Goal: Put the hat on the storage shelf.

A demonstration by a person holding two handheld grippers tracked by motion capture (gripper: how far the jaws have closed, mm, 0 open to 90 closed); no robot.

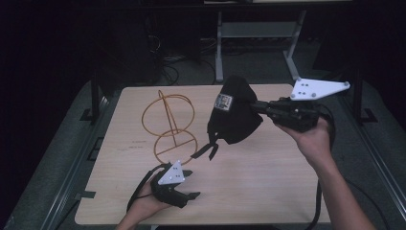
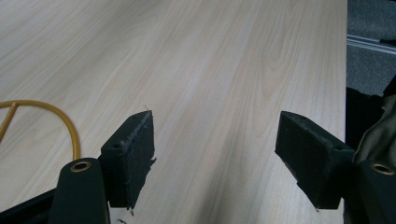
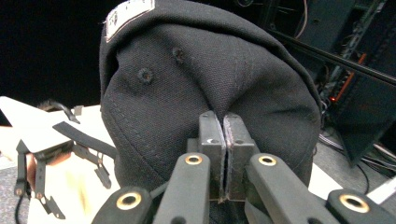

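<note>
A black cap (image 1: pixel 233 112) with a pale label hangs above the table's middle, its strap (image 1: pixel 207 149) dangling toward the wood. My right gripper (image 1: pixel 258 108) is shut on the cap's fabric; in the right gripper view the two jaws press together on the cap (image 3: pixel 187 79) at the gripper (image 3: pixel 223 128). A gold wire stand (image 1: pixel 170 125) with two hoops sits left of the cap. My left gripper (image 1: pixel 191 184) rests low near the table's front edge, open, with bare wood between its pads (image 2: pixel 135 154); the gripper (image 2: pixel 219 149) holds nothing.
The light wooden table (image 1: pixel 268 182) has free surface at the front right. Part of the gold wire stand (image 2: pixel 60 122) curves at the left of the left gripper view. Dark racks, cables and a metal frame (image 1: pixel 220 43) stand behind the table.
</note>
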